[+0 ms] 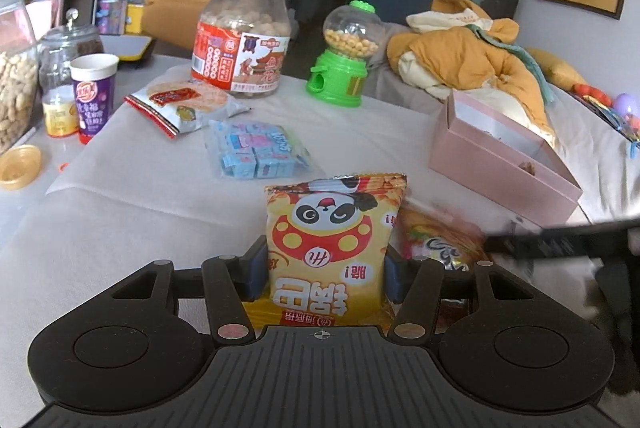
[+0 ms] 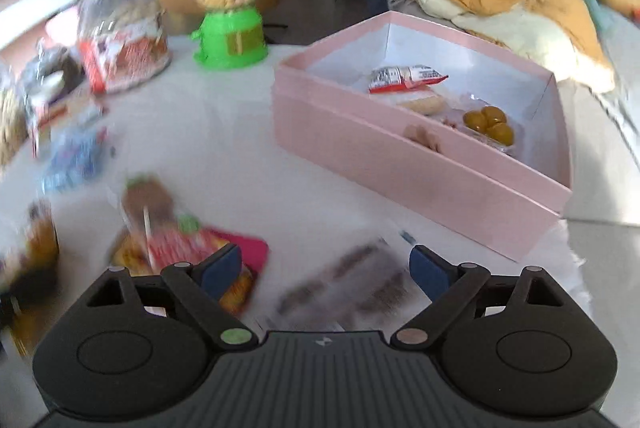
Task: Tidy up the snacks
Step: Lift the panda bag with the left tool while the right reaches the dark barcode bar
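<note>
Left wrist view: left gripper [image 1: 326, 268] clamps yellow panda snack bag [image 1: 332, 240], pads on both sides, bag just short of pink box [image 1: 500, 164]. Right gripper [image 2: 326, 268] wide apart, nothing btwn pads, near the box. Green candy dispenser [image 2: 230, 16] beyond.

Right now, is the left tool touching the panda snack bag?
Touching. In the left wrist view, the left tool has both blue pads pressed against the panda snack bag.

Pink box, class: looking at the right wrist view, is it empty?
No, the pink box already holds a red-and-white packet and a pack of round brown sweets.
</note>
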Motion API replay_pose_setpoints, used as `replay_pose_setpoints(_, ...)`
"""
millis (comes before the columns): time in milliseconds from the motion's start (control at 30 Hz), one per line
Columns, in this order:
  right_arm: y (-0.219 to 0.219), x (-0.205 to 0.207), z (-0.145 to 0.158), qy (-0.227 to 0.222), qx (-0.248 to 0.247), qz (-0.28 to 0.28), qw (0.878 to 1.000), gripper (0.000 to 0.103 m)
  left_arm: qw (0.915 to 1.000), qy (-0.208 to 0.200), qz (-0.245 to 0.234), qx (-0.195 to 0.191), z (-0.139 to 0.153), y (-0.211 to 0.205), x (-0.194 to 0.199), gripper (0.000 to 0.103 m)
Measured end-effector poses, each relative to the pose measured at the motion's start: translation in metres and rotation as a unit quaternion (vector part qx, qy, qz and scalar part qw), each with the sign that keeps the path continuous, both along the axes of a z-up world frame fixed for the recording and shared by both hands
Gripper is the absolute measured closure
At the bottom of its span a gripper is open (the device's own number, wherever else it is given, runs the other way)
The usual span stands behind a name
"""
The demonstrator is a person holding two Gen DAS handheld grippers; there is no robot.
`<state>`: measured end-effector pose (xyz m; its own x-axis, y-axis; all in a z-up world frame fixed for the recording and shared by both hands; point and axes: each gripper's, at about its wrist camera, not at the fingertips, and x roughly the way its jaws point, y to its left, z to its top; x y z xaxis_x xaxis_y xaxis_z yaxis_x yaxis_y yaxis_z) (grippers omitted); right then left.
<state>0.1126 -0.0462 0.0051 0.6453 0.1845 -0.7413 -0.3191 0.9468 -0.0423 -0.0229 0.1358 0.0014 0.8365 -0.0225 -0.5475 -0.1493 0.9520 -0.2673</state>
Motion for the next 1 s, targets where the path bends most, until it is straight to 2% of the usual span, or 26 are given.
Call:
replay_pose_setpoints(100,-0.031,-0.019,-0.004,-0.005,0.001,0.015,1.0,0.009,1.0,0.0,0.0,-0.001,0.0,0.0,0.0,0.042)
replay_pose_setpoints(200,-0.066,-0.028,-0.008,0.0,0.031,-0.003,1.0,0.002,1.0,0.0,0.0,-0.001,0.0,0.0,0.0,0.042)
replay_pose_setpoints(300,-0.085,-0.029,-0.008,-0.004,0.047,-0.017,0.999,0.002,1.0,0.0,0.0,0.0,0.0,0.0,0.0,0.042)
replay_pose_setpoints(367,-0.077,-0.023,-0.007,-0.001,0.036,-0.017,0.999,0.002,1.0,0.0,0.0,0.001,-0.001,0.0,0.0,0.042)
replay_pose_setpoints(567,-0.036,0.004,-0.008,-0.01,0.025,0.032,0.999,0.002,1.0,0.001,0.0,0.001,-0.001,0.0,0.001,0.042)
replay_pose_setpoints(633,-0.031,0.011,-0.006,-0.001,0.03,0.033,0.999,0.009,1.0,0.001,0.0,0.001,-0.001,0.0,0.0,0.042)
replay_pose_setpoints(733,-0.029,0.0,-0.004,-0.007,0.023,0.055,0.998,0.015,1.0,0.002,0.0,0.003,-0.001,0.0,0.001,0.042)
replay_pose_setpoints(867,-0.038,-0.015,-0.004,-0.006,0.027,0.071,0.997,0.015,1.0,0.004,-0.002,0.009,-0.002,0.0,0.002,0.042)
replay_pose_setpoints(1000,-0.042,-0.008,-0.003,0.008,0.041,0.077,0.996,0.011,0.9999,0.006,-0.003,0.012,-0.001,-0.001,0.002,0.042)
